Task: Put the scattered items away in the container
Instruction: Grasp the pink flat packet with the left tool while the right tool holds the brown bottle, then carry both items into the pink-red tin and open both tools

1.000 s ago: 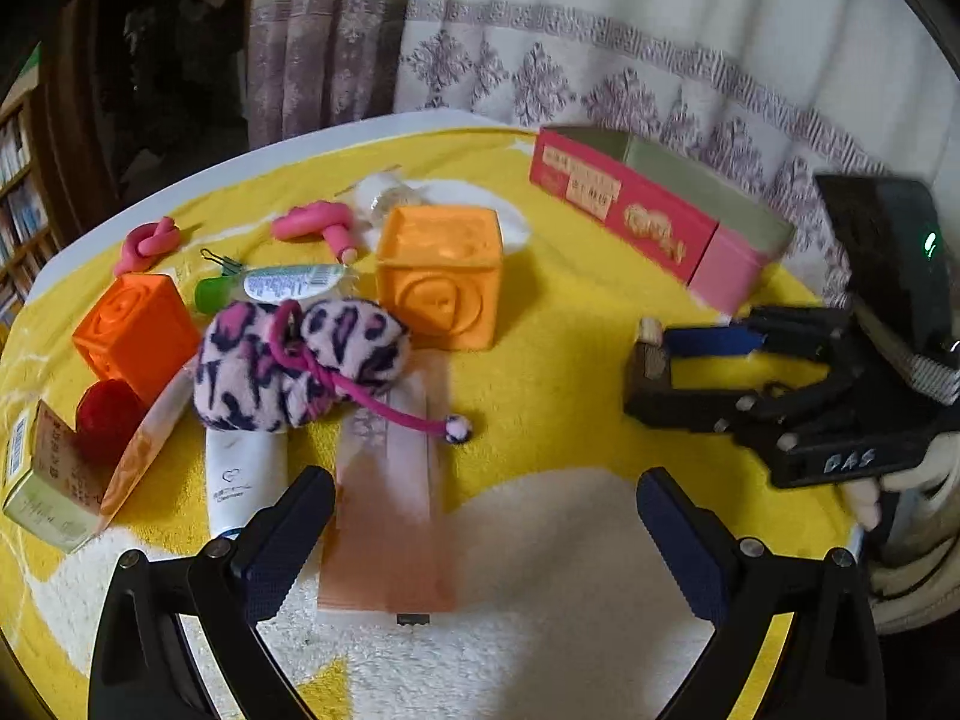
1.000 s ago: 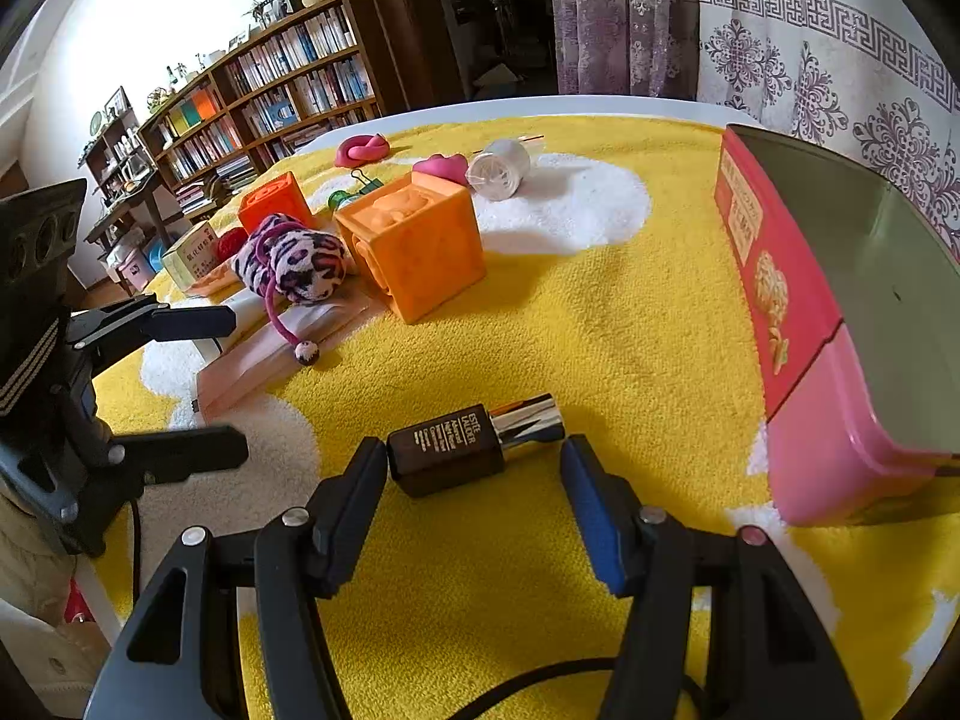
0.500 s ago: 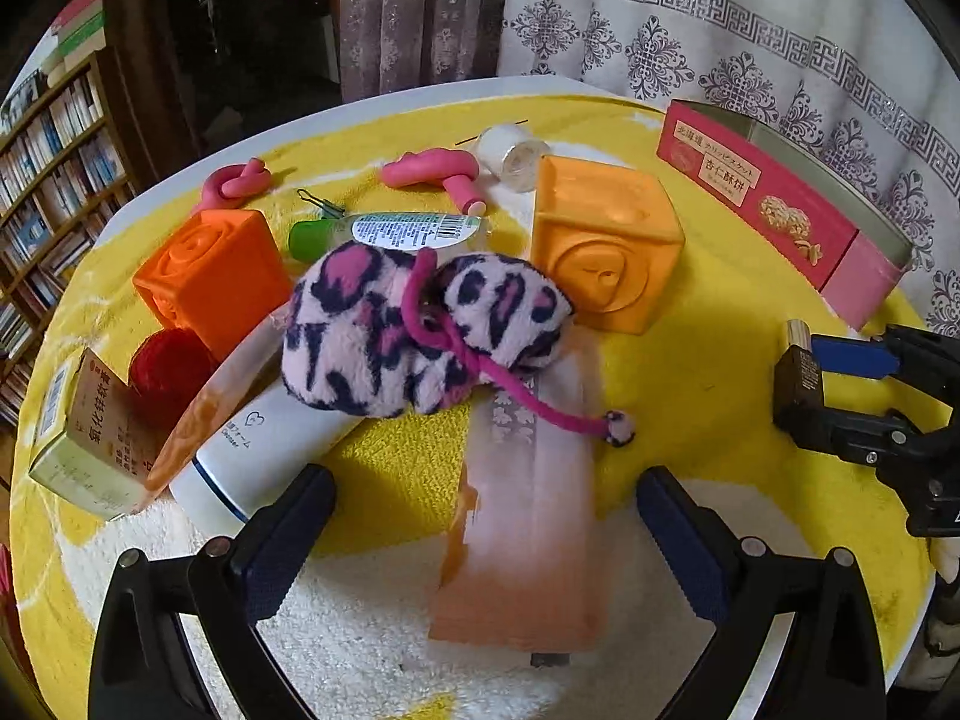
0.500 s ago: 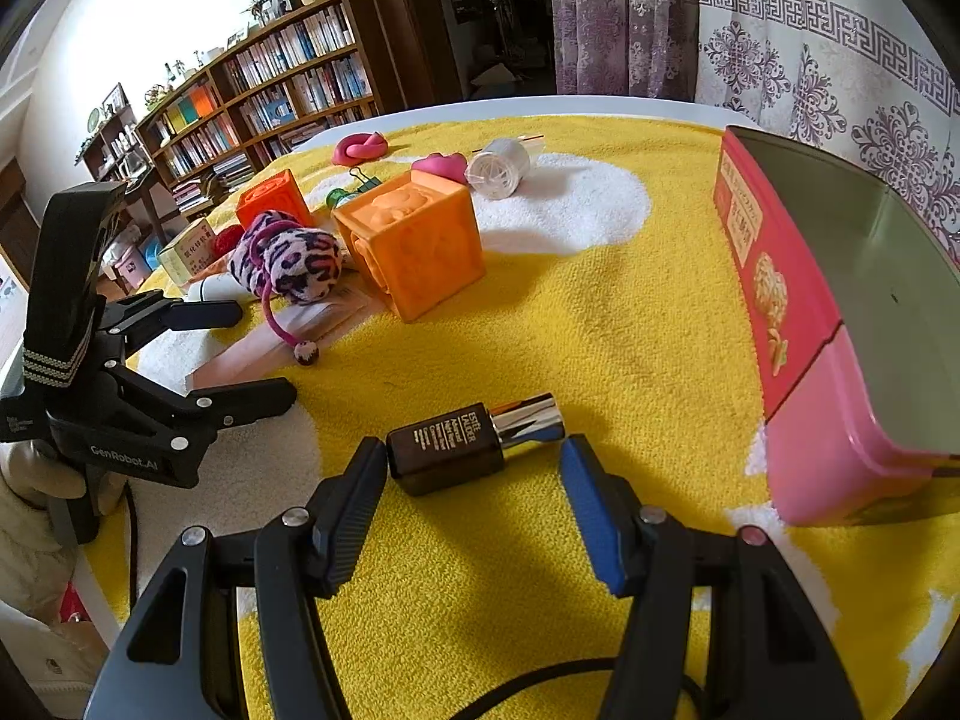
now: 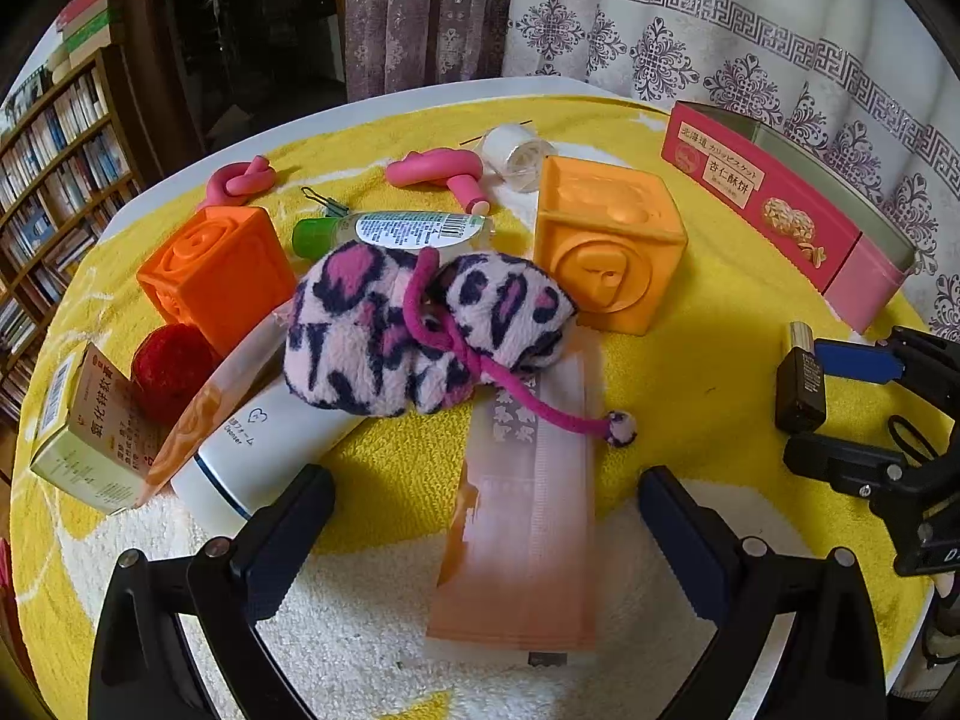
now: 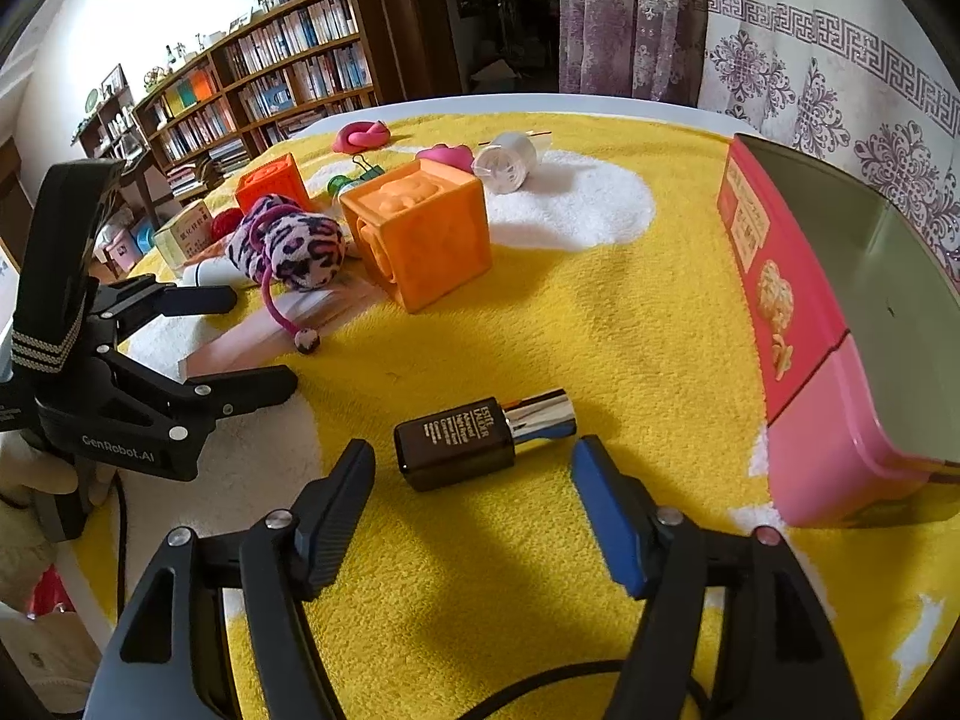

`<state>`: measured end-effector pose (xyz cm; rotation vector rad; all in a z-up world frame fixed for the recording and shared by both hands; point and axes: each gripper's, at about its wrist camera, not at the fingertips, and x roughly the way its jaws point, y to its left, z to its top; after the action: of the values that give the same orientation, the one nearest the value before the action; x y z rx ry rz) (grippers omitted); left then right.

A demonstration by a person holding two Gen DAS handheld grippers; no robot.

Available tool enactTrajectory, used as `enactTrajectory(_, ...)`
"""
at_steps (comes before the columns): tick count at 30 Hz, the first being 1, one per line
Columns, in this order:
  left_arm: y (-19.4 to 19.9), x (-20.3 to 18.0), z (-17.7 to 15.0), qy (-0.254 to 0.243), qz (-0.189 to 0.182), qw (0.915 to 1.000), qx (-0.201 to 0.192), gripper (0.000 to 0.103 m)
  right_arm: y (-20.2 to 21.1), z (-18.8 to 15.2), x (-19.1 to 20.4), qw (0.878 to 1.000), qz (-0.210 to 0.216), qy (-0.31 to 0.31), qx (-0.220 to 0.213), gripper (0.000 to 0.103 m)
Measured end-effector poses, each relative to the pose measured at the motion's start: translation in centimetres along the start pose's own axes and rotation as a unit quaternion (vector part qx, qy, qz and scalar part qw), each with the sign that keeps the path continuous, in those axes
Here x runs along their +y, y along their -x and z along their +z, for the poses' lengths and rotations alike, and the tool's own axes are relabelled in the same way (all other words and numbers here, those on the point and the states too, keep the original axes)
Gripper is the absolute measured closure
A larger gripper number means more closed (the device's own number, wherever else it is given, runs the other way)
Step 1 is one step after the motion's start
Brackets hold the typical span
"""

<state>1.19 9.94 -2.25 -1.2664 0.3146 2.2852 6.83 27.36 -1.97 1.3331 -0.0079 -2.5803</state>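
Here both claws gape wide, the right claw [image 6: 474, 474] straddling the bottle [image 6: 480, 437] beside the pink tin [image 6: 780, 324].

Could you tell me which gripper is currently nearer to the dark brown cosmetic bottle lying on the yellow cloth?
Right. The right gripper is open with the brown bottle just ahead of its fingertips. The left gripper hovers open beside the leopard plush pouch, well apart from the bottle.

Pink leopard-spotted pouch [image 5: 420, 330]; orange cube [image 5: 606, 252]; pink tin [image 6: 840, 330]; yellow cloth [image 6: 600, 330].
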Motion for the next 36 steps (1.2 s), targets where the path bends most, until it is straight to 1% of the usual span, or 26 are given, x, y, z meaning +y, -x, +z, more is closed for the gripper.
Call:
enactTrajectory(3, 0.1, -0.2, 0.0, -0.004, -0.001, 1.0, -0.001, 0.001, -0.2, 0.0, 0.4, 1.0, -0.012, 0.009, 0.004, 0.027)
enactTrajectory(5, 0.3, -0.5, -0.2, -0.012, -0.01, 0.9999, -0.007, 0.009, -0.2, 0.0, 0.5, 1.0, -0.016, 0.009, 0.004, 0.027)
enactTrajectory(6, 0.6, -0.8, -0.2, -0.018, -0.013, 0.9997, -0.011, 0.018, -0.1, -0.1, 0.4, 1.0, -0.016, 0.004, 0.002, 0.027)
enactTrajectory(7, 0.8, -1.1, -0.3, -0.023, -0.018, 0.9994, -0.017, 0.036, 0.0, -0.1, 0.3, 1.0, -0.015, -0.001, -0.001, 0.027)
enactTrajectory(9, 1.3, -1.8, -0.5, -0.035, -0.027, 0.9987, -0.026, 0.056, 0.2, -0.3, 0.1, 1.0, -0.015, -0.009, -0.005, 0.027)
enactTrajectory(10, 1.5, -2.2, -0.5, -0.04, -0.026, 0.9985, -0.028, 0.06, 0.3, -0.3, -0.1, 1.0, -0.015, -0.016, -0.007, 0.027)
enactTrajectory(11, 1.6, -2.4, -0.6, -0.042, -0.026, 0.9983, -0.03, 0.061, 0.3, -0.4, -0.1, 1.0, -0.015, -0.021, -0.007, 0.027)
enactTrajectory(14, 1.9, -2.1, -0.7, -0.028, -0.04, 0.9981, -0.036, 0.062, 0.5, -0.4, -0.3, 0.999, -0.015, -0.038, -0.006, 0.027)
enactTrajectory(20, 3.0, -0.4, -1.2, 0.021, -0.062, 0.9962, -0.058, 0.063, 0.3, -0.1, 0.1, 0.998, -0.035, -0.047, 0.004, 0.027)
enactTrajectory(23, 3.3, 0.0, -1.5, 0.034, -0.069, 0.9952, -0.06, 0.063, 0.1, 0.2, 0.1, 0.998, -0.041, -0.055, 0.008, 0.027)
enactTrajectory(26, 3.0, 0.0, -1.6, 0.033, -0.073, 0.9954, -0.051, 0.063, -0.1, 0.5, 0.1, 0.997, -0.044, -0.063, 0.012, 0.027)
enactTrajectory(28, 2.3, -0.4, -1.5, 0.022, -0.08, 0.996, -0.033, 0.063, -0.4, 0.9, 0.2, 0.997, -0.045, -0.068, 0.014, 0.027)
enactTrajectory(33, 2.0, -1.4, -1.5, -0.006, -0.065, 0.9974, -0.029, 0.063, -1.1, 1.2, 1.0, 0.996, -0.07, -0.046, 0.014, 0.027)
enactTrajectory(35, 2.0, -1.3, -1.5, -0.003, -0.066, 0.9974, -0.03, 0.063, -1.2, 1.1, 1.3, 0.996, -0.088, -0.03, 0.008, 0.032)
enactTrajectory(36, 2.1, -1.1, -1.6, 0.001, -0.071, 0.997, -0.031, 0.064, -1.1, 0.9, 1.5, 0.995, -0.095, -0.023, 0.003, 0.039)
